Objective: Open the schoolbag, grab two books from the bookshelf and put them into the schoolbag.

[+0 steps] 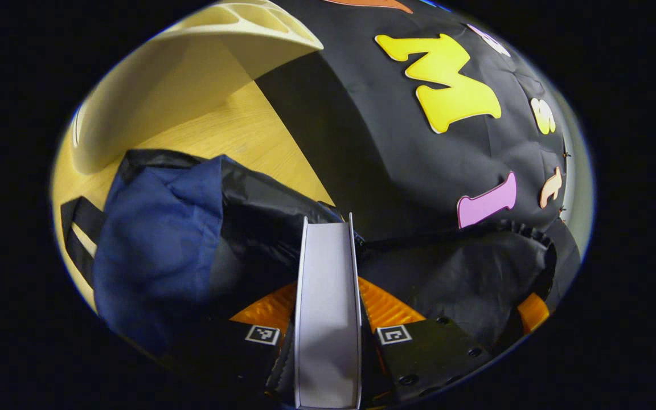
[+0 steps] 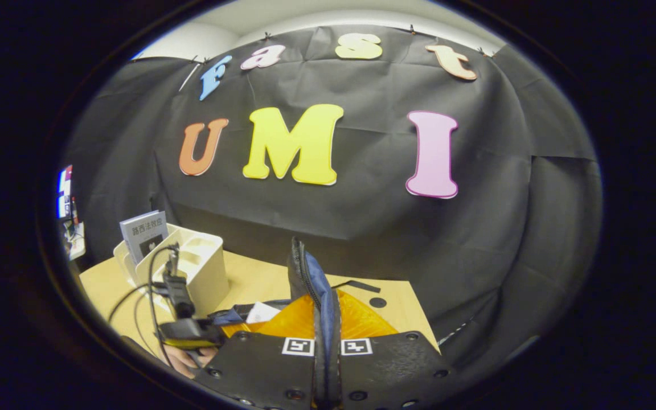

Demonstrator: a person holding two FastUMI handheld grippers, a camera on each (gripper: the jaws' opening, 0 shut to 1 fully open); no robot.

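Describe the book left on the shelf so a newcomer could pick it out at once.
On the wooden table, near its left end in the right gripper view, stands a cream bookshelf with open compartments. The grey book stands upright in its far-left slot, front cover facing the camera. It is the one book on that shelf; the other book is clamped in the left gripper.

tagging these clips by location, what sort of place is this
Likely a staged recording booth, not a real home: a black cloth wall hangs behind a wooden table holding a cream bookshelf and a schoolbag.
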